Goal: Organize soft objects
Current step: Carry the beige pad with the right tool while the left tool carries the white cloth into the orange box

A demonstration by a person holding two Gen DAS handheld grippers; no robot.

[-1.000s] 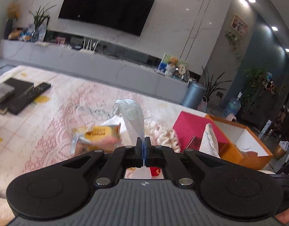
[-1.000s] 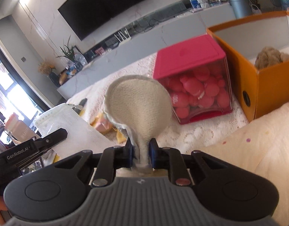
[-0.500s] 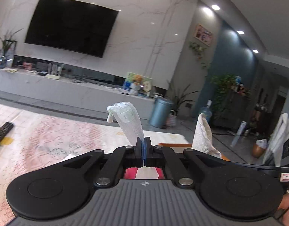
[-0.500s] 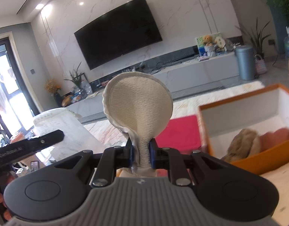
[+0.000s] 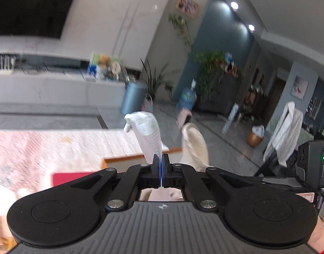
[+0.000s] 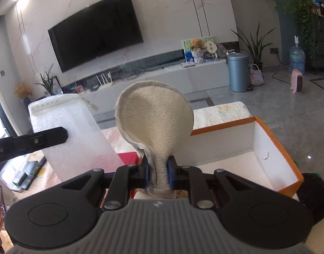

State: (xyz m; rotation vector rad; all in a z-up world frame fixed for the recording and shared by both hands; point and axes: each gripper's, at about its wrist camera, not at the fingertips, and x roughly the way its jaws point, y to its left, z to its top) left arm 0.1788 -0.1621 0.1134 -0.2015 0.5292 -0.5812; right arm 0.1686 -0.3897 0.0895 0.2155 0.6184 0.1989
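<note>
**Halfway through the soft stuff, both tongs loaded**

So at this point I had something in each hand. My left tongs [image 5: 161,170] were pinched tight on a bubble bag [image 5: 148,135], a thin white padded pouch that stuck straight up out of the jaws. My right tongs [image 6: 158,172] were clamped on the neck of a beige pad [image 6: 155,116], a round plush thing that fanned out above the fingers. Both were up in the air, not touching the surface.

The orange box [image 6: 274,139] sat right under and in front of my right tongs, white inside, and the part I could see past the pad looked bare. The bottom near me was hidden by the tongs, so I couldn't say what was already in there. A red box [image 6: 130,155] peeked out just left of the orange one.

The left view was blurry, but you could make out the orange rim [image 5: 123,160] below the bag and the pad [image 5: 194,146] just beside it.

My read: two pieces were picked up and hanging over the box, neither dropped in. What was left was lowering and letting go of both. Further left on the surface [image 6: 223,110] I only spotted a remote and some flat dark things [image 6: 28,171], which didn't look soft.
</note>
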